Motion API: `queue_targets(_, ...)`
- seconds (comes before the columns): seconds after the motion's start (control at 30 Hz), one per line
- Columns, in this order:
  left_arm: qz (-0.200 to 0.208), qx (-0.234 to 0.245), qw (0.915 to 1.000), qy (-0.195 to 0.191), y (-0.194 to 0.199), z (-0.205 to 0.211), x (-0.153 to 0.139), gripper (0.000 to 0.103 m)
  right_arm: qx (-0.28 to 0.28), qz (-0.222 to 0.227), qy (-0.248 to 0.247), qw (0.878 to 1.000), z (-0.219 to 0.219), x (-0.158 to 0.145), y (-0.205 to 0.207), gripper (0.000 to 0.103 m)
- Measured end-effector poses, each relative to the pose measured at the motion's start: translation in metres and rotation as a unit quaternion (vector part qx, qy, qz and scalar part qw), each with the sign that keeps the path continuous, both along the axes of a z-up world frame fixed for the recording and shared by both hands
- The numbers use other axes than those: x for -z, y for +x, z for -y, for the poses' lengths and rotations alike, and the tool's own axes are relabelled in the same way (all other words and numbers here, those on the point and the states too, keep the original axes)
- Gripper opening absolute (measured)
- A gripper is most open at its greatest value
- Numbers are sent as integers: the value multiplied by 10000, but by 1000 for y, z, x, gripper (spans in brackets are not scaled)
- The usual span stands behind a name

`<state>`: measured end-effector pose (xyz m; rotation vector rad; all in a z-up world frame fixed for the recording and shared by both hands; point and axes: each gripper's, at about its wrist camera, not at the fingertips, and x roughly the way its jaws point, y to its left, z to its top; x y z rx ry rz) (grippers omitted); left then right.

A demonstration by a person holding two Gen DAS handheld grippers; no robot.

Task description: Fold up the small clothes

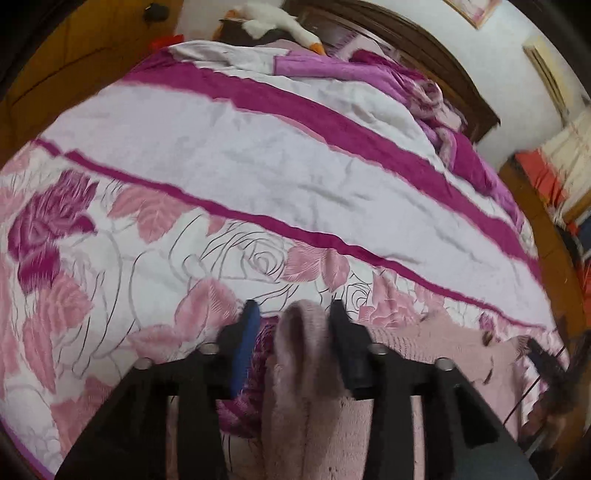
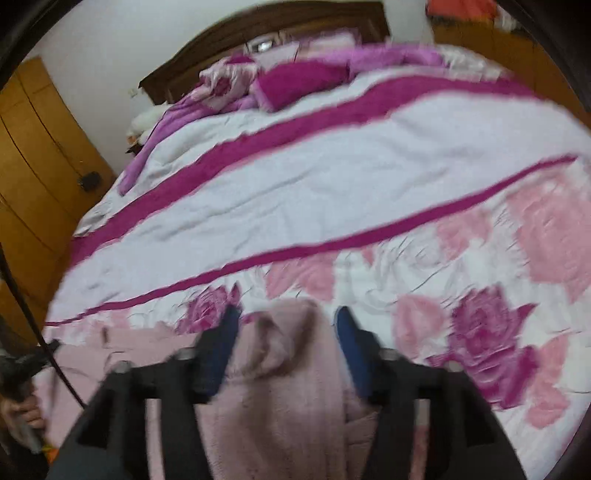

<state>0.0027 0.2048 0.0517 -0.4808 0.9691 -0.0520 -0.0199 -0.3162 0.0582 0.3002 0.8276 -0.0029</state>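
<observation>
A pink fleece garment lies on the flowered bedspread near its front edge. A raised fold of it stands between the fingers of my left gripper. The fold leans on the right finger, and a strip of bedspread shows between it and the left blue pad, so the jaws stand open. In the right wrist view another bunched fold of the garment sits between the spread fingers of my right gripper, which is open. The rest of the garment lies flat toward the other gripper.
Crumpled purple bedding and a brown headboard lie at the far end, with a white plush goose beside them. Wooden cupboard doors flank the bed. A hand holding the other gripper and a cable show at the left edge.
</observation>
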Motion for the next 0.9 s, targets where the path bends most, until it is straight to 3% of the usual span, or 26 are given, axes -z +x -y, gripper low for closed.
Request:
queue_targets(0.13,-53,140,9998,-146,-27,-3,-2,33,120,114,-158,9997,-2,-11,-13,70)
queue_targets(0.23,156,323,9993,85,-58,2,-15,33,-12,143,-102,9998,-9,-15,-28,70)
queue_targets(0.37,461,928,9941,334,-94,30,-35,33,-384,167,-308,9986,-32,-12,-51,70)
queue_targets(0.47,209,1230,9911,458,-90,57,-32,29,-576,27,-440,9974,-49,-5,-54,70)
queue_targets(0.57,-254,1394,9873,723,-52,80,-14,16,-784,-258,-479,9954,-71,5,-51,69)
queue_targets(0.63,-514,1261,9868,877,-17,87,1,13,-909,-445,-530,9935,-82,15,-48,67)
queue_targets(0.7,-372,1064,9869,1155,12,85,4,12,-1092,-751,-841,9876,-96,33,-53,66)
queue_targets(0.77,-419,623,9884,1319,30,72,7,12,-1120,-672,-1151,9847,-104,45,-67,66)
queue_targets(0.8,-588,271,9910,1172,34,59,10,12,-1169,-540,-1360,9823,-109,49,-78,66)
queue_targets(0.83,-682,32,9949,744,32,46,11,12,-1219,-463,-1524,9797,-112,50,-87,66)
queue_targets(0.87,-641,-123,9974,314,23,38,11,12,-1241,-428,-1596,9784,-113,49,-93,66)
queue_targets(0.9,-555,-306,9978,170,9,34,8,12,-1247,-426,-1589,9785,-112,47,-100,66)
